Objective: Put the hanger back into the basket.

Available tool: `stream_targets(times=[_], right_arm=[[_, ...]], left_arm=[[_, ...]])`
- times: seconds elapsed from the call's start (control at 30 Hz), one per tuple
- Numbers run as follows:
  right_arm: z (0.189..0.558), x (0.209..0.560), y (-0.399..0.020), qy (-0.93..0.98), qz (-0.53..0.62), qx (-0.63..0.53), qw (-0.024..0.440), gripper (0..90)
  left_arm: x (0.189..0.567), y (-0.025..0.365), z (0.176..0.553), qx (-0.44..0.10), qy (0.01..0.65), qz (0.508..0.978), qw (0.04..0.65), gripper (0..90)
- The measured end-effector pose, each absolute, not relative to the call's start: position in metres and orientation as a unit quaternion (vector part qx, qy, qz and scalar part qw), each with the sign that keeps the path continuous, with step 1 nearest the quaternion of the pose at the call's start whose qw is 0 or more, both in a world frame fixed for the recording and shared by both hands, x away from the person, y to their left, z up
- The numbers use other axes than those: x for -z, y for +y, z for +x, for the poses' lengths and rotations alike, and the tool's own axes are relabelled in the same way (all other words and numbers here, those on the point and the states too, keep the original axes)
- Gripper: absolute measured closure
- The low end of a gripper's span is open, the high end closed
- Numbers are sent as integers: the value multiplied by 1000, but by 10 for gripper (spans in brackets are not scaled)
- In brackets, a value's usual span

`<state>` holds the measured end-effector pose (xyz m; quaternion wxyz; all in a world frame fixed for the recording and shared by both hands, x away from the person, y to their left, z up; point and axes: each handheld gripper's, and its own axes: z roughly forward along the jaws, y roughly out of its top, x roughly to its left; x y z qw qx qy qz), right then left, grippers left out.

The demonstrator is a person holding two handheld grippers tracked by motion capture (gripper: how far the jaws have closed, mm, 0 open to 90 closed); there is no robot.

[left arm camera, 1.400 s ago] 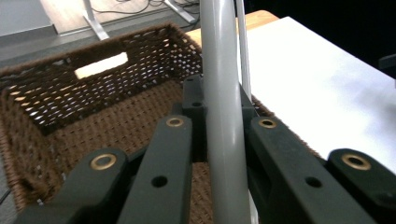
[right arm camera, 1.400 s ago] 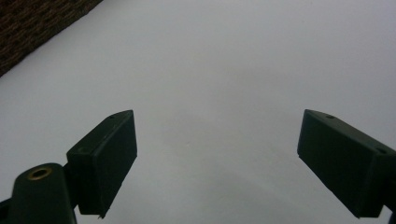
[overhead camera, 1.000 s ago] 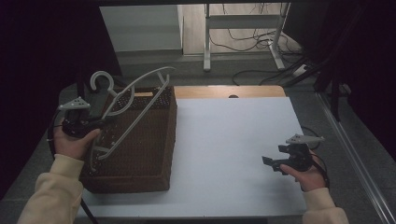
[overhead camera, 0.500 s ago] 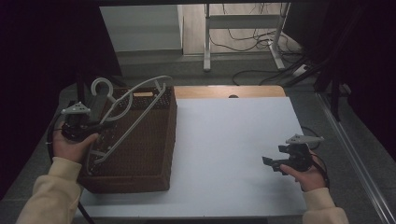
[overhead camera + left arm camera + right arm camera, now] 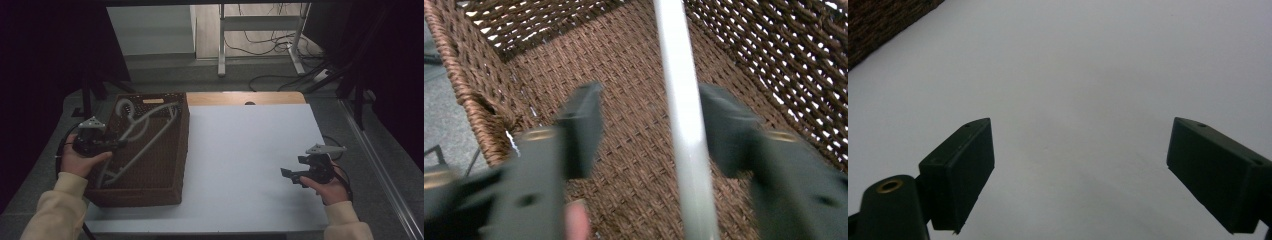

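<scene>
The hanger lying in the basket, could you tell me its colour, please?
Pale grey-white; the hanger shows best in the high view.

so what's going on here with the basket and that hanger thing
A person is putting a grey clothes hanger into a brown wicker basket at the left of the white table. The left gripper has just been opening: in its own view the jaws stand apart, with the hanger's bar running between them, close to one jaw. The hanger lies slanted inside the basket, its hook toward the far corner. The right gripper hovers open over the bare table, holding nothing.
</scene>
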<state>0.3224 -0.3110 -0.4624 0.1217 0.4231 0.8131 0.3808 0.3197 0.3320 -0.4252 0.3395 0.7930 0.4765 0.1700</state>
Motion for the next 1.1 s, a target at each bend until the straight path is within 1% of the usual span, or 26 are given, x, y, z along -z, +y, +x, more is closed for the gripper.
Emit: stream_targets(times=[0.1, 0.13, 0.2, 0.43, 0.57, 0.6, 0.77, 0.9, 1.0, 1.1], right_arm=[[322, 462, -311, 813, 423, -381, 121, 118], [322, 463, -310, 814, 423, -381, 121, 118], [322, 462, -310, 814, 422, -381, 121, 118], [330, 462, -308, 810, 418, -394, 116, 118], [334, 462, -305, 814, 408, -397, 116, 119], [334, 462, -304, 814, 406, -399, 116, 119], [338, 460, -299, 812, 398, -411, 119, 119], [342, 460, -292, 816, 387, -410, 127, 89], [339, 460, -293, 820, 385, -402, 134, 79], [336, 459, -296, 816, 387, -406, 137, 75]], left_arm=[[421, 332, 318, -169, 481, 783, 355, 282], [417, 330, 316, -156, 482, 781, 366, 256], [414, 325, 312, -157, 476, 782, 370, 233], [411, 307, 300, -144, 481, 772, 390, 232], [409, 296, 294, -138, 473, 770, 406, 234], [410, 288, 290, -133, 464, 773, 412, 234], [412, 273, 281, -129, 454, 776, 417, 233], [416, 261, 273, -119, 449, 778, 424, 227], [422, 250, 265, -108, 442, 779, 431, 224], [425, 245, 260, -105, 436, 787, 424, 215]])
